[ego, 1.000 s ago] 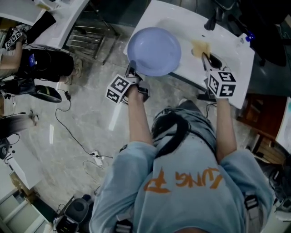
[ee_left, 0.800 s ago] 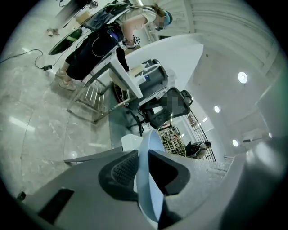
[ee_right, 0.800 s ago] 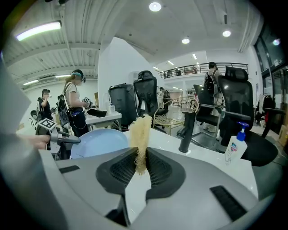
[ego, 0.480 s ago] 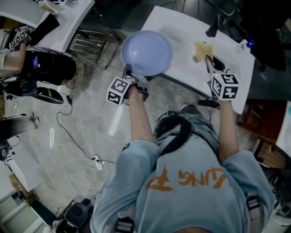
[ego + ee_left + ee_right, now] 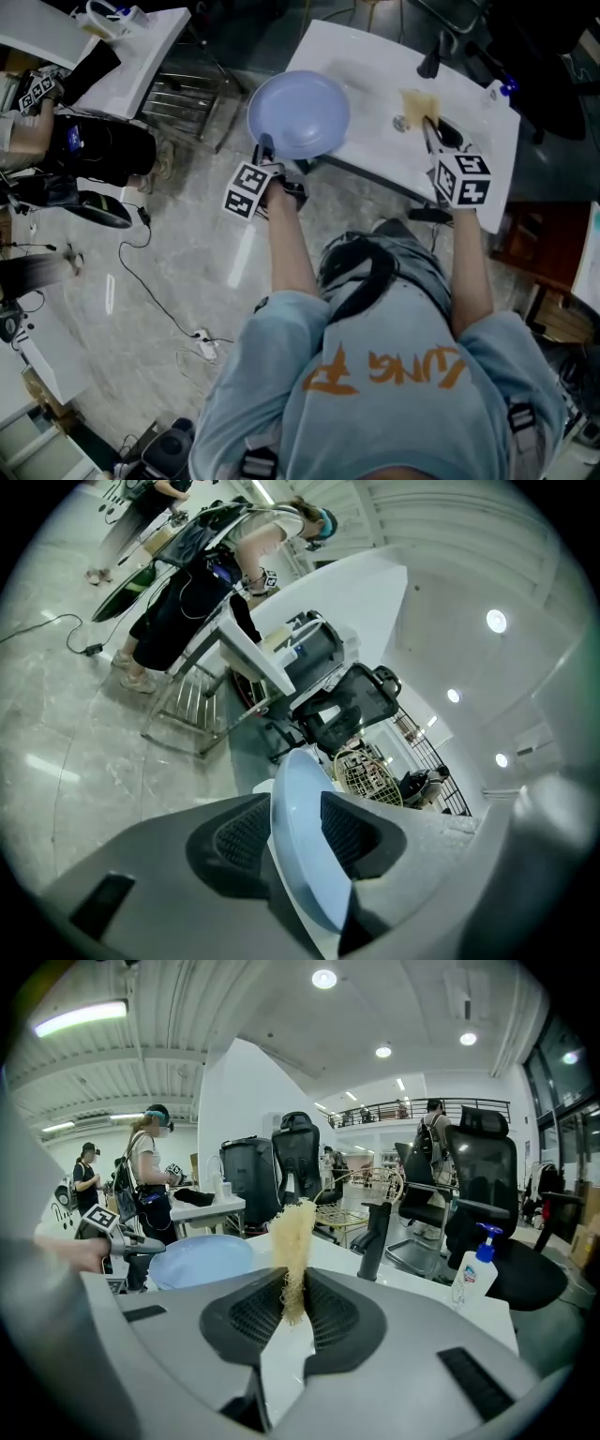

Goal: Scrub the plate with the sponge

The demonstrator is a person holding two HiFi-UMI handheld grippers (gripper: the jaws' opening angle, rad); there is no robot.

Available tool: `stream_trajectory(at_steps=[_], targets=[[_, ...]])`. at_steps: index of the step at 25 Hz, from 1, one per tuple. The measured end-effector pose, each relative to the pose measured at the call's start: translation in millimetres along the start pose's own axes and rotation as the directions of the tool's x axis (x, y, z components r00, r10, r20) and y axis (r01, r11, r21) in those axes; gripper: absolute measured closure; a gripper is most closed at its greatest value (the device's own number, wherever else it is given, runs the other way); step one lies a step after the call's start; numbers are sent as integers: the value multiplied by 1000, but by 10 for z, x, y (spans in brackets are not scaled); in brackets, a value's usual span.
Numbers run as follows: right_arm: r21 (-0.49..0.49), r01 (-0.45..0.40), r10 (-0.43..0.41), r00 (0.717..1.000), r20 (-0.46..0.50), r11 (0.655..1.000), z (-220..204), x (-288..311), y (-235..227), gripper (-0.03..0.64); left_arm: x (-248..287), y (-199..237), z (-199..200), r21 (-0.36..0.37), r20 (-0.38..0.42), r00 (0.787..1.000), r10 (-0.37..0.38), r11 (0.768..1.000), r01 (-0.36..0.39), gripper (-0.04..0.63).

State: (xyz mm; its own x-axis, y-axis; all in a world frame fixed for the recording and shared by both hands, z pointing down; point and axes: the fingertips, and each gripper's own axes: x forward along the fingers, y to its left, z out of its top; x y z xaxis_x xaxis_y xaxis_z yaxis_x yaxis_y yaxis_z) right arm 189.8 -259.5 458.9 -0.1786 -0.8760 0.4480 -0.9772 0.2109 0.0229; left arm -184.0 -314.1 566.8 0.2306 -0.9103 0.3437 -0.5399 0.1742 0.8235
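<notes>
Our left claw [image 5: 298,803] has just been opening and now stands loose about the rim of the pale blue plate [image 5: 298,112], which overhangs a corner of the white worktop [image 5: 370,141]. Our right claw [image 5: 292,1290] is clenched on the yellow sponge [image 5: 292,1232]. The orange print on the shirt [image 5: 394,394] seems to read "LUNG". The label on the pump bottle [image 5: 473,1277] is too small to read.

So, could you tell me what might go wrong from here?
1. The jaws of the left hand-held gripper have just been opening with the rim of the plate between them. The plate juts past the counter edge, so it could drop to the floor.
2. The right hand-held gripper pinches the sponge by one end; scrubbing might pull it free.
</notes>
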Motion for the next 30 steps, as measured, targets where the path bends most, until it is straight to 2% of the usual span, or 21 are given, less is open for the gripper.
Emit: stream_trajectory(at_steps=[5, 8, 12, 16, 19, 22, 26, 30], targets=[[0, -8, 8, 1000, 5, 1000, 9, -32, 67, 565, -72, -90, 45, 77, -8, 1000, -5, 997, 5, 417], [-5, -22, 22, 1000, 13, 1000, 42, -28, 152, 565, -144, -178, 126, 162, -4, 1000, 10, 987, -9, 411], [-7, -40, 40, 998, 42, 999, 156, -26, 263, 565, -245, -429, 266, 300, 9, 1000, -24, 954, 20, 411], [-3, -47, 47, 996, 77, 999, 297, -85, 341, 565, -343, -794, 338, 383, 10, 994, -108, 919, 96, 414], [0, -46, 45, 994, 104, 999, 407, -139, 361, 565, -379, -1150, 287, 444, -12, 983, -181, 880, 167, 445], [-4, -44, 44, 991, 127, 999, 480, -175, 362, 565, -411, -1495, 194, 512, -29, 970, -240, 830, 220, 518], [9, -28, 26, 986, 164, 1000, 582, -242, 286, 565, -427, -1936, 34, 591, -67, 949, -307, 755, 286, 583], [-18, 20, -16, 979, 203, 1000, 720, -314, 194, 565, -428, -2387, -156, 660, -125, 926, -356, 668, 345, 592]])
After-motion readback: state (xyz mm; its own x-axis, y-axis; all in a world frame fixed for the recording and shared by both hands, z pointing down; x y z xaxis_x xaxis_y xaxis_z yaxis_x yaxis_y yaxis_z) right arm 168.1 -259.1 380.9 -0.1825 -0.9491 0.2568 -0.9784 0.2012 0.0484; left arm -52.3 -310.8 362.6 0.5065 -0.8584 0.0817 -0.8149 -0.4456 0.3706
